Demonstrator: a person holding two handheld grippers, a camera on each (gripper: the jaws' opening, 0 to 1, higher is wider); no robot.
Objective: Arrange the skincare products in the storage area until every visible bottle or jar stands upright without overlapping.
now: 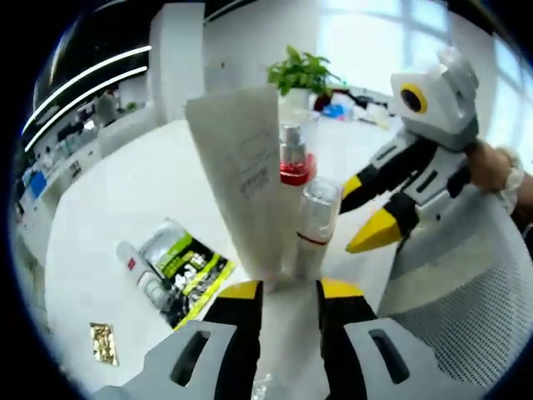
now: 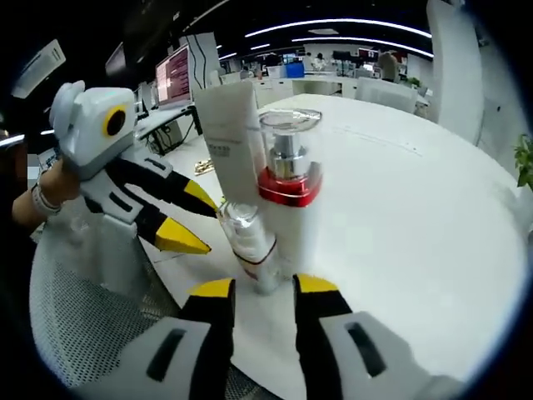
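Three skincare products stand clustered at the centre of both views: a tall white tube (image 1: pixel 241 179), set on its cap and widening upward, a pump bottle with a red collar (image 1: pixel 295 162) under a clear cap, and a smaller clear-capped bottle with a thin red band (image 1: pixel 313 225). In the right gripper view the small bottle (image 2: pixel 250 242) leans toward the lower right of the frame against the red-collared bottle (image 2: pixel 287 192), with the tube (image 2: pixel 229 142) behind them (how far the fisheye exaggerates that lean is hard to say). At lower left of the left gripper view, a green-and-black sachet pack (image 1: pixel 187 271) and a small white tube (image 1: pixel 137 271) lie flat on the round white table (image 1: pixel 125 192), with a gold foil packet (image 1: pixel 103 342) nearer the edge, so upright work seems unfinished. The left gripper (image 1: pixel 289 292) has its jaws spread, holding nothing, aimed at the foot of the cluster; the right gripper (image 2: pixel 262 287) is likewise parted and empty, just short of the small bottle. The main risk, as I judge it, is a chain topple: the three items touch or nearly touch, so a jaw nudging the leaning bottle could push it into its neighbours, and the top-heavy tube would tip easily. Both grippers closing in together from opposite sides could also collide.
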